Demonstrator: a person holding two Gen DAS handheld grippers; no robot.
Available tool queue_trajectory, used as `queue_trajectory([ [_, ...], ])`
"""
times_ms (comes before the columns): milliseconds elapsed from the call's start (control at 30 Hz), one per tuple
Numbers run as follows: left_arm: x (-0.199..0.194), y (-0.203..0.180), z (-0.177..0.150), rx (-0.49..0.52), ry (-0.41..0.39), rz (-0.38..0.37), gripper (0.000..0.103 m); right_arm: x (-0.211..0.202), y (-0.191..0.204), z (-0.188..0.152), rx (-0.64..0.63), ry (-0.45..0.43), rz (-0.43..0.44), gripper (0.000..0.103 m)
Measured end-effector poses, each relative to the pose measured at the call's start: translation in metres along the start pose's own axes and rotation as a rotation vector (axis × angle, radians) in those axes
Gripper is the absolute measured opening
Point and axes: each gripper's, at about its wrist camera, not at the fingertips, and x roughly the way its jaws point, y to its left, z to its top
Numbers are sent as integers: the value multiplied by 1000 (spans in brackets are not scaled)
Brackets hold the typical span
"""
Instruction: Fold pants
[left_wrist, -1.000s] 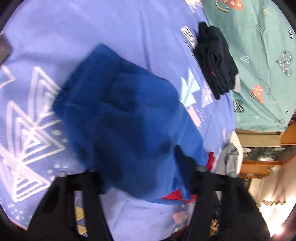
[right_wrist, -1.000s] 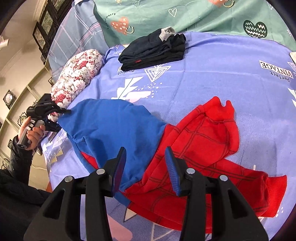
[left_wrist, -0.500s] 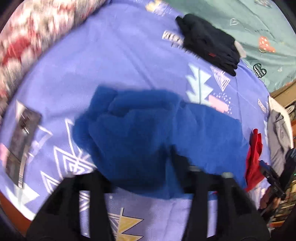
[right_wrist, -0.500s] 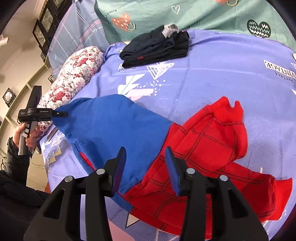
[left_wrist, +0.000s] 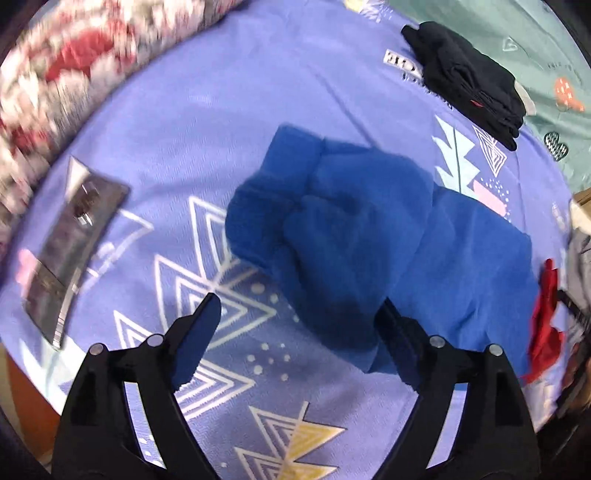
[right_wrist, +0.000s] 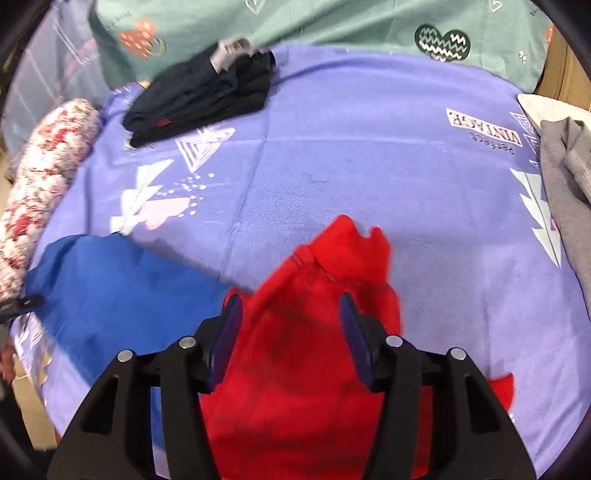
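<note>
The pants are blue at one end and red at the other, and they lie on a purple bedspread (left_wrist: 295, 92). The blue part (left_wrist: 351, 229) sits bunched in a loose heap in the left wrist view. My left gripper (left_wrist: 297, 314) hovers over its near edge. Its jaws are opening wide and the cloth reaches the right finger (left_wrist: 391, 332), but no pad presses on it. In the right wrist view the red part (right_wrist: 317, 350) lies under my right gripper (right_wrist: 290, 301). These jaws are opening too, with red cloth below the gap and not pinched. The blue part (right_wrist: 110, 291) spreads to the left.
A folded black garment (right_wrist: 199, 96) lies at the far side near a green sheet (right_wrist: 295, 22). A floral pillow (right_wrist: 44, 177) lines the left edge. A grey garment (right_wrist: 569, 192) lies at the right. A dark flat packet (left_wrist: 74, 240) rests on the bedspread, left of the blue heap.
My left gripper has let go of the blue cloth, spread its jaws and swung round; the blue end now lies in a heap. My right gripper has moved over the red part and widened.
</note>
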Motion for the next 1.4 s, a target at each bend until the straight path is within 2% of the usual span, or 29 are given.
queue_trajectory([
  [33, -3, -8, -1, 35, -38, 27, 88, 12, 5, 5, 5, 24, -21, 55],
  [67, -5, -16, -1, 62, -70, 48, 90, 22, 8, 9, 18, 47, -6, 55],
  [167, -5, -30, -3, 104, -106, 60, 92, 41, 11, 15, 40, 68, -54, 55],
  [200, -5, -31, -3, 108, -105, 42, 92, 45, 7, 16, 53, 69, -71, 48],
  [233, -4, -31, -3, 105, -101, 26, 93, 45, 3, 16, 65, 60, -93, 29],
  [300, 3, -28, -1, 93, -91, 29, 93, 37, -7, 14, 75, 45, -97, 13],
  [400, 18, -30, 3, 81, -90, 94, 93, 8, -20, 6, 67, -52, -107, 10],
  [433, 22, -29, 4, 84, -82, 99, 93, -5, -26, 2, 87, -87, -65, 6],
  [500, 28, -27, 6, 77, -53, 69, 93, -45, -44, -9, 163, -181, 82, 4],
  [600, 29, -24, 8, 75, -48, 63, 93, -109, -69, -39, 191, -357, 229, 4],
  [667, 30, -25, 9, 84, -54, 75, 95, -125, -89, -64, 226, -380, 273, 4],
  [767, 34, -28, 8, 106, -53, 87, 96, -120, -114, -96, 299, -317, 235, 4],
  [867, 37, -27, 8, 110, -44, 81, 97, -91, -129, -135, 363, -175, 195, 4],
  [933, 37, -26, 8, 104, -40, 81, 97, -68, -131, -154, 406, -75, 169, 11],
  [967, 36, -26, 8, 102, -40, 82, 97, -63, -128, -158, 411, -58, 159, 15],
  [1000, 35, -25, 8, 104, -40, 84, 97, -61, -129, -160, 420, -56, 149, 29],
  [1067, 32, -27, 6, 116, -48, 99, 97, -67, -128, -158, 426, -73, 134, 40],
  [1167, 25, -27, 3, 126, -65, 109, 97, -87, -122, -150, 389, -129, 135, 45],
  [1200, 23, -26, 2, 123, -69, 108, 97, -94, -120, -148, 373, -156, 131, 52],
  [1267, 21, -25, 2, 117, -73, 103, 97, -101, -120, -141, 358, -191, 127, 54],
  [1400, 26, -26, 3, 119, -68, 112, 97, -76, -123, -130, 387, -166, 91, 53],
])
